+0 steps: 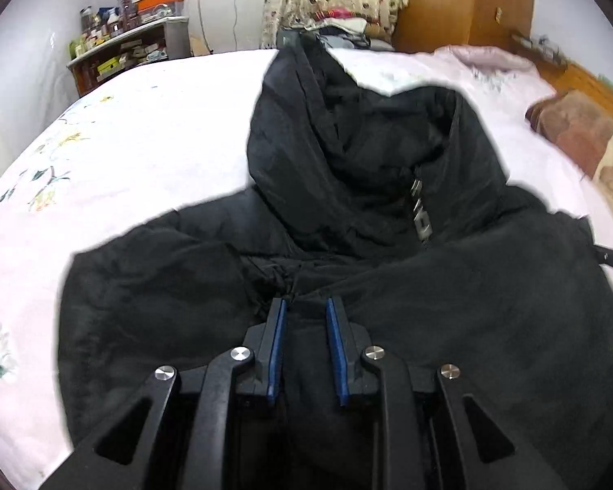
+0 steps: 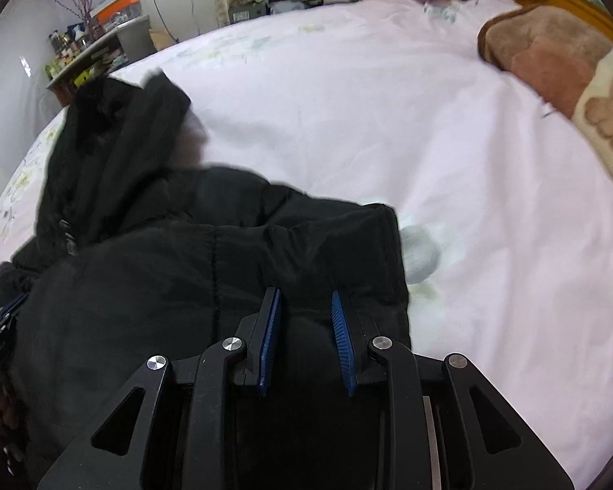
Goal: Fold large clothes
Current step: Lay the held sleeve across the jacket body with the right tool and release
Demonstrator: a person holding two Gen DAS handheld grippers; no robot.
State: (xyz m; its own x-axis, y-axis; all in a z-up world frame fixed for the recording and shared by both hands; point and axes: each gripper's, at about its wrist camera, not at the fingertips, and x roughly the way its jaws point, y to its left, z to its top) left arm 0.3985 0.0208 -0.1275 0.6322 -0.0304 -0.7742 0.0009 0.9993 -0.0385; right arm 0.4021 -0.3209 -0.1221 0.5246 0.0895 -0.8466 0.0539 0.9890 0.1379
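A large black padded jacket (image 1: 388, 212) with a hood and a silver zipper pull (image 1: 423, 220) lies bunched on a bed with a pale pink sheet (image 1: 151, 130). My left gripper (image 1: 306, 306) is shut on a fold of the jacket, black cloth filling the gap between its blue pads. In the right wrist view the jacket (image 2: 163, 253) lies at the left and middle. My right gripper (image 2: 306, 298) is shut on the jacket near its right edge, cloth between its blue pads. The left gripper (image 2: 0, 326) shows at the far left edge.
A brown and cream blanket (image 2: 551, 53) lies at the bed's right side. A cluttered shelf (image 1: 118, 49) stands beyond the bed's far left. A pile of clothes (image 1: 339, 28) and a wooden wardrobe (image 1: 461, 0) stand at the back. Bare sheet (image 2: 429, 122) spreads right of the jacket.
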